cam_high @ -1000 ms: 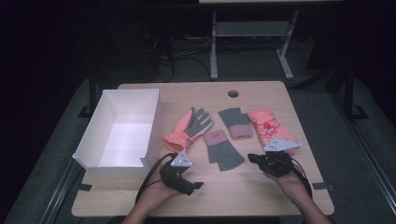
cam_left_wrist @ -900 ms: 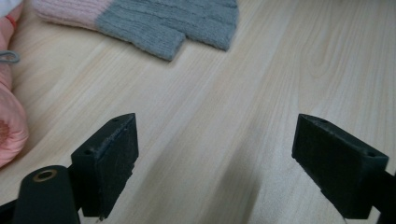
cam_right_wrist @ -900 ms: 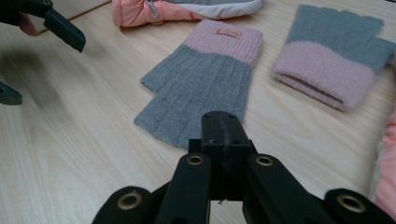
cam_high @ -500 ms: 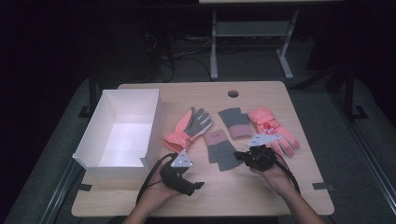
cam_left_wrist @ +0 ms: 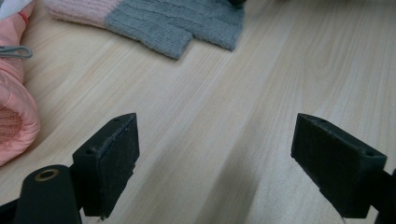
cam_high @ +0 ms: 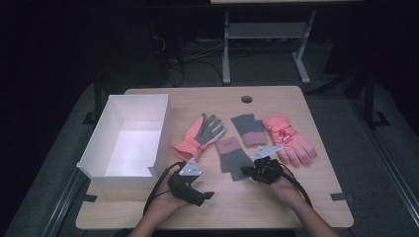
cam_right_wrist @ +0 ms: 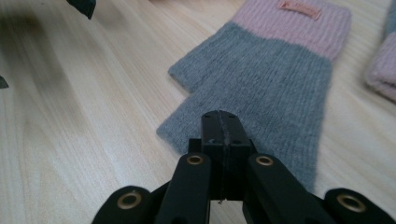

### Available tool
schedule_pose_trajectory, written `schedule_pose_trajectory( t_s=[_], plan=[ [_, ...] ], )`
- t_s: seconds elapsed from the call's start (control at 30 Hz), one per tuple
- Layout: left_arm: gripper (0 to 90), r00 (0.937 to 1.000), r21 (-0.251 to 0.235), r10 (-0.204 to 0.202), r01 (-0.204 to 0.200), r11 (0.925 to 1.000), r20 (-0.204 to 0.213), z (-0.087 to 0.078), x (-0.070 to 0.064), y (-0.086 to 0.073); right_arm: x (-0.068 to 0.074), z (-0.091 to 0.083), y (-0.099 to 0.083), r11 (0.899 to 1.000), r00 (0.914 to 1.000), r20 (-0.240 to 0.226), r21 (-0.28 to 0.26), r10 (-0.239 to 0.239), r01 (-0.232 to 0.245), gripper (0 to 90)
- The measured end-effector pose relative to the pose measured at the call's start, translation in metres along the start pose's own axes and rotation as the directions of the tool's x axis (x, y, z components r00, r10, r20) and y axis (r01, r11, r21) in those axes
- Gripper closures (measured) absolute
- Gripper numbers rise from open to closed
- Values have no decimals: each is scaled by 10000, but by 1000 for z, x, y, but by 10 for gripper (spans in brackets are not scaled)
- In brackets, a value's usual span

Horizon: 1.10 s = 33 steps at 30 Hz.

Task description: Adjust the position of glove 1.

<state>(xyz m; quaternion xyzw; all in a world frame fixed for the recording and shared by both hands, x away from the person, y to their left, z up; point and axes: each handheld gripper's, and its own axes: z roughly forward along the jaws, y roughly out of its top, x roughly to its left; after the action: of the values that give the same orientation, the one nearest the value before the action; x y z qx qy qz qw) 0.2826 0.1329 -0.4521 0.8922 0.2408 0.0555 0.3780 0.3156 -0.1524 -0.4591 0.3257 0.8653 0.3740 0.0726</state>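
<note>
right tongs [cam_right_wrist: 219, 140] pressed shut over the near edge of the grey-and-pink knit mitt [cam_right_wrist: 261, 88], mid-desk [cam_high: 296, 197]; whether they pinch any knit is unclear. left tongs [cam_left_wrist: 229, 154] spread wide above bare wood. risk: a thin pinch could slip when lifted, dropping the mitt.

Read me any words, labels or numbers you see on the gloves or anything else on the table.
Nothing can be read.
Knit mitten: small tan tag on the pink cuff, lettering too blurred.
Pink ski glove: red mark on its back, too small to read.
White box: no print seen.
</note>
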Motion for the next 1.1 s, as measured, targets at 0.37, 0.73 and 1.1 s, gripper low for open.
schedule_pose_trajectory(
  t_s=[0.37, 0.73, 1.1],
  plan=[
    [148, 10000, 54, 13, -13, 10000, 34, 1, -1, 0, 1, 4, -3, 9990, 9998, -42, 396, -215, 216, 900],
    [149, 10000, 101, 17, -18, 9999, 61, 2, -3, 1, 5, -11, -14, 9966, 9996, -206, 791, -205, 220, 900],
    [151, 9999, 100, -60, 59, 9999, 93, 2, -4, 1, 15, -35, -36, 9928, 9994, -197, 1163, -282, 303, 899]
  ],
)
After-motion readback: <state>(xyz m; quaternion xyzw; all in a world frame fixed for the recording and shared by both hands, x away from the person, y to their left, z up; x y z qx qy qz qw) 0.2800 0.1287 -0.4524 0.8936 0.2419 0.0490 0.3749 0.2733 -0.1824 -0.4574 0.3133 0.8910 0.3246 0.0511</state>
